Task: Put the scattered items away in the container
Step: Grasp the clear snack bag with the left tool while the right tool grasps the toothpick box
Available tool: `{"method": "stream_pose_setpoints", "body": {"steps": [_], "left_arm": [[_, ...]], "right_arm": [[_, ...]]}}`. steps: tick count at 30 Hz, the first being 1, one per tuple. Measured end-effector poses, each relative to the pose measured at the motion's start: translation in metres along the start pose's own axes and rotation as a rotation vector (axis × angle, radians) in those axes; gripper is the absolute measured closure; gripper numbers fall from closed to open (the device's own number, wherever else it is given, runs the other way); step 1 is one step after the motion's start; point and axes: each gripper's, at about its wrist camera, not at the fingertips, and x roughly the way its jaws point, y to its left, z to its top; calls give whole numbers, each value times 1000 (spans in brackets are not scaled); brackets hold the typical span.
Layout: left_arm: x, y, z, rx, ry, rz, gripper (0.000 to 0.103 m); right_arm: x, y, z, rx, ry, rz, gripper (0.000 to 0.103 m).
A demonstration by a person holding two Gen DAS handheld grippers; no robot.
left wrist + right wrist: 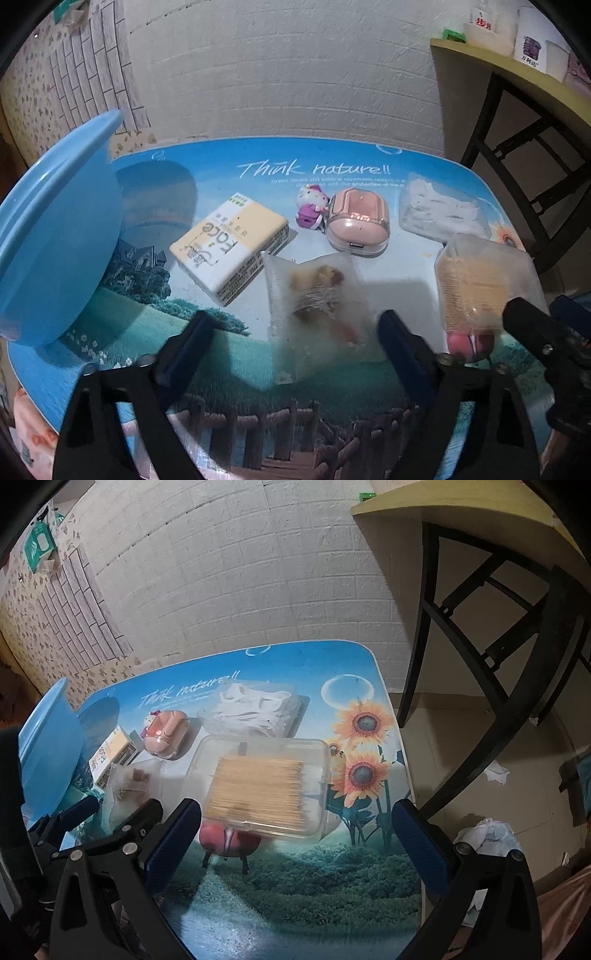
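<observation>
A blue bowl-like container [55,236] stands at the table's left; it also shows in the right wrist view [51,746]. My left gripper [295,339] is open, its fingers either side of a translucent snack packet [314,288]. Beyond lie a yellow-white tissue pack [229,247], a Hello Kitty figure [312,206], a pink earbud case [360,221] and a clear box of white floss picks [439,210]. My right gripper [295,827] is open, just short of a clear toothpick box [266,782] resting partly on a red round object [229,840].
The picture-printed table [295,886] ends at a right edge [399,738], with floor and crumpled paper [487,834] beyond. A black-framed yellow shelf [480,554] stands at the right. A white brick wall is behind the table.
</observation>
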Motion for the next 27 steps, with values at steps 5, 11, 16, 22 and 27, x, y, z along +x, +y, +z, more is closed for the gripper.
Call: {"method": "stream_pose_setpoints", "body": {"steps": [5,11,16,22,27], "left_arm": [[-6,-3,-1,59,-25,-47,60],[-9,4,-3,83,-22,-86,67],[-12,9,-4,101,-27,-125,89],[-14,13,-4,131,-38,-140,91],[-15,17,-3,128,-47,-154,94]], "right_arm": [[2,4,-1,-1,2,7,0],[3,14,1,-12,-2,20,0],[7,22,4,-17,-2,-13,0],[16,28,5,-5,27,-17,0],[23,30,3,3,47,-39,0]]}}
